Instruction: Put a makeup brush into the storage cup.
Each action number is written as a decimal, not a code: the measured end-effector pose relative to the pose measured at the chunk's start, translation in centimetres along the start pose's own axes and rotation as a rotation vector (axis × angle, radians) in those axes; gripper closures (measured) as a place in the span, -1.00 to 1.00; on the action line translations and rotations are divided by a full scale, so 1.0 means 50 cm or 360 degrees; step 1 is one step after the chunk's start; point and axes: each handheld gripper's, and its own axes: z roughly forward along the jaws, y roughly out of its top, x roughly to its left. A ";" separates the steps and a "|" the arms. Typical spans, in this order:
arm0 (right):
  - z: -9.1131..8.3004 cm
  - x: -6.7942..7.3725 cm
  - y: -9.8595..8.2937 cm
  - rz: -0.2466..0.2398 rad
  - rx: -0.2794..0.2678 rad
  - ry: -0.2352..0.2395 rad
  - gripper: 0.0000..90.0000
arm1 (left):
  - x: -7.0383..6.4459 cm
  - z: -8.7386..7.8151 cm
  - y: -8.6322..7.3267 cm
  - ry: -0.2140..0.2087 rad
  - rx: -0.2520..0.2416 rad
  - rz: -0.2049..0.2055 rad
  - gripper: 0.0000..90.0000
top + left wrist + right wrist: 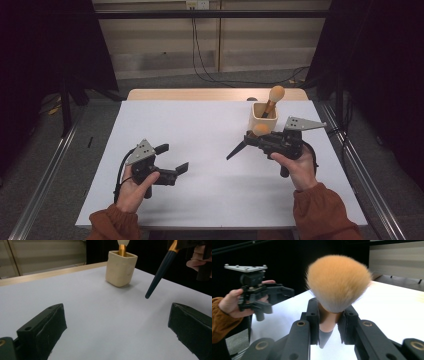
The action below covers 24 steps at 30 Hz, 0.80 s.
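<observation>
Here the brush (338,282) sits clamped between right tongs (329,322).

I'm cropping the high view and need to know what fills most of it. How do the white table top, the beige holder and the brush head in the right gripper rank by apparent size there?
1. white table top
2. beige holder
3. brush head held by the right gripper, clearly smallest.

Orange-bristled brush (338,281) (dark handle, gold collar), cream holder (121,268), white table (200,135)
</observation>
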 end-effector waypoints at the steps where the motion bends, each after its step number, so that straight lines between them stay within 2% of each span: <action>1: -0.004 -0.003 0.001 0.0002 0.0003 -0.0013 0.63 | 0.000 -0.004 -0.001 0.0013 0.0001 0.0008 -0.97; 5: -0.012 -0.010 0.002 0.0001 0.0007 -0.0036 0.63 | 0.007 -0.025 -0.008 0.0085 0.0003 0.0007 -0.97; 10: -0.023 -0.017 0.008 -0.0005 0.0027 -0.0077 0.63 | 0.018 -0.045 -0.019 0.0144 -0.0002 -0.0017 -0.96; 14: -0.030 -0.020 0.016 -0.0021 0.0042 -0.0110 0.63 | 0.021 -0.060 -0.027 0.0175 0.0039 -0.0006 -0.95; 16: -0.035 -0.022 0.021 -0.0029 0.0045 -0.0128 0.63 | 0.022 -0.068 -0.031 0.0175 0.0031 -0.0016 -0.95; 20: -0.045 -0.028 0.032 -0.0043 0.0031 -0.0159 0.63 | 0.028 -0.083 -0.041 0.0230 0.0005 -0.0027 -0.95; 24: -0.053 -0.041 0.040 -0.0024 0.0024 -0.0211 0.63 | 0.039 -0.085 -0.053 0.0251 -0.0016 -0.0025 -0.94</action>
